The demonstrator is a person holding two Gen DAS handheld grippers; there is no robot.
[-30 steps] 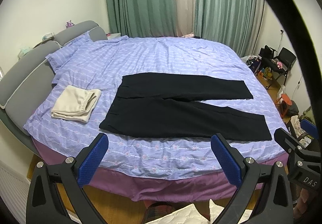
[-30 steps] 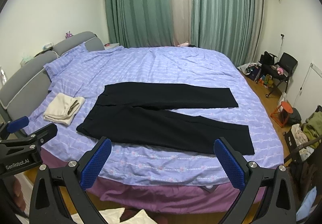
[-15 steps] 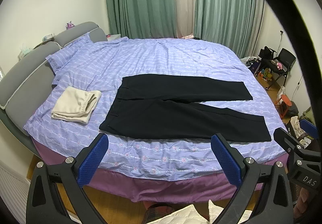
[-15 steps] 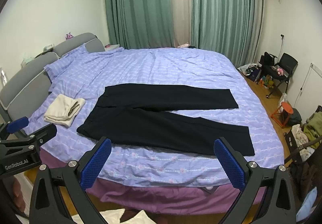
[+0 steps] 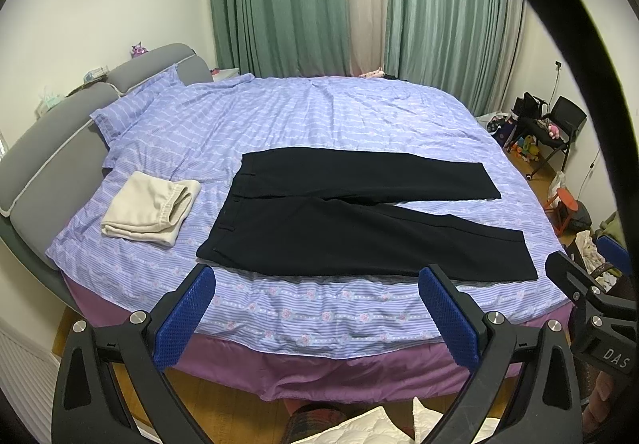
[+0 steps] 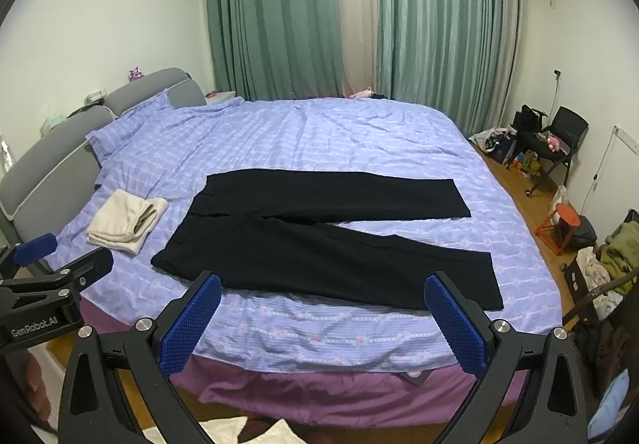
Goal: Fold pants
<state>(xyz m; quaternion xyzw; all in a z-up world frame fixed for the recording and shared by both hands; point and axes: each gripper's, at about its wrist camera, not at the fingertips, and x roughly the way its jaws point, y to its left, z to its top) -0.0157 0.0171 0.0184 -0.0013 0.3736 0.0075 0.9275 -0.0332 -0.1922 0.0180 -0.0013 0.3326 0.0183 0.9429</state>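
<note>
Nothing folded yet: black pants (image 5: 359, 220) lie flat on the bed (image 5: 319, 124), legs splayed. Left tongs (image 5: 315, 308) and right tongs (image 6: 323, 318) both gape empty, seemingly short of the mattress.

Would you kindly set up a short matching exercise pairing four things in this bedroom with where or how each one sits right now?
Things:
1. black long-legged pants
2. cream folded cloth garment
3. left claw
4. small orange round stool

States:
A. on the wooden floor, right of the bed
B. spread flat, legs apart, waistband toward the headboard
C. folded, between pants and headboard
D. open, holding nothing, at the near bed edge

Pairs: 1-B, 2-C, 3-D, 4-A
</note>
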